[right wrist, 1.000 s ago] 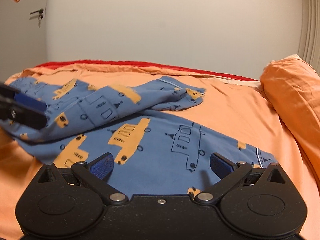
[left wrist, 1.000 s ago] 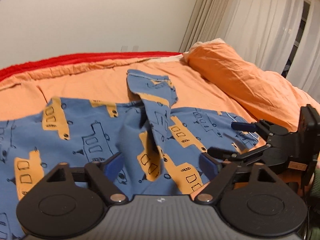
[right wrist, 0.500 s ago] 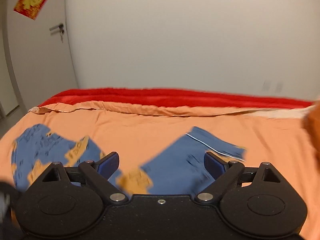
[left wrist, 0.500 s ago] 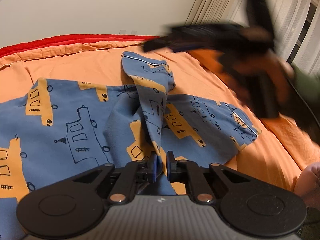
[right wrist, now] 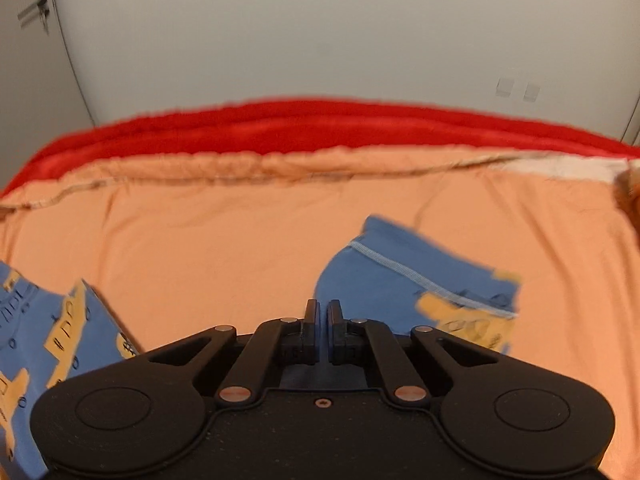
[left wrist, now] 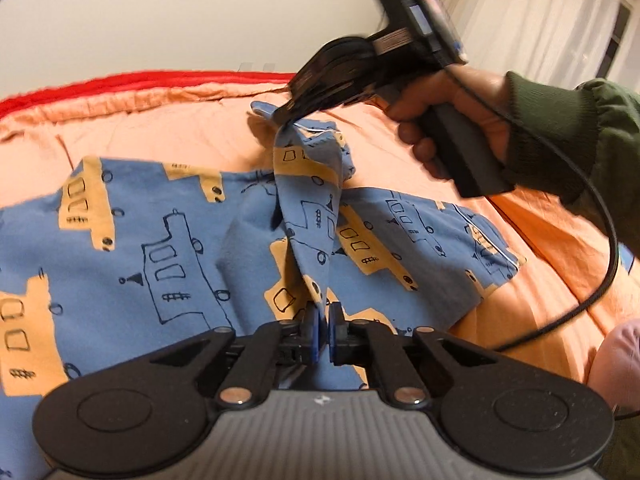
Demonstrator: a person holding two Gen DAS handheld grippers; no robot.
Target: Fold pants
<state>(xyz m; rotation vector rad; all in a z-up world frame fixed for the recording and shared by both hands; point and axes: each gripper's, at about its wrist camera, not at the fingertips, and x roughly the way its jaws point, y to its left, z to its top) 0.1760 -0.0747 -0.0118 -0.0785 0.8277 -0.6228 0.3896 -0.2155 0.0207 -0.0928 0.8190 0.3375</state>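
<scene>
Pants (left wrist: 172,240), blue with orange vehicle prints, lie spread across the orange sheet (left wrist: 140,132) of the bed, one leg folded up over the other toward the far side. From my left camera, my left tongs (left wrist: 323,332) have just been closing and now pinch a ridge of the blue cloth at the near edge, the fabric rising between the pads. Farther off, my right tongs (left wrist: 282,116) have likewise just been closing and grip the white-piped cuff of the folded leg, lifting it slightly off the sheet; a hand (left wrist: 452,120) in a dark green sleeve (left wrist: 568,132) holds their grip, a black cable (left wrist: 600,240) trailing below. From my right camera the right tongs (right wrist: 322,320) stand pressed together beside the blurred cuff (right wrist: 400,276). A red blanket (right wrist: 320,124) lines the far edge of the bed under a pale wall (right wrist: 320,32).
</scene>
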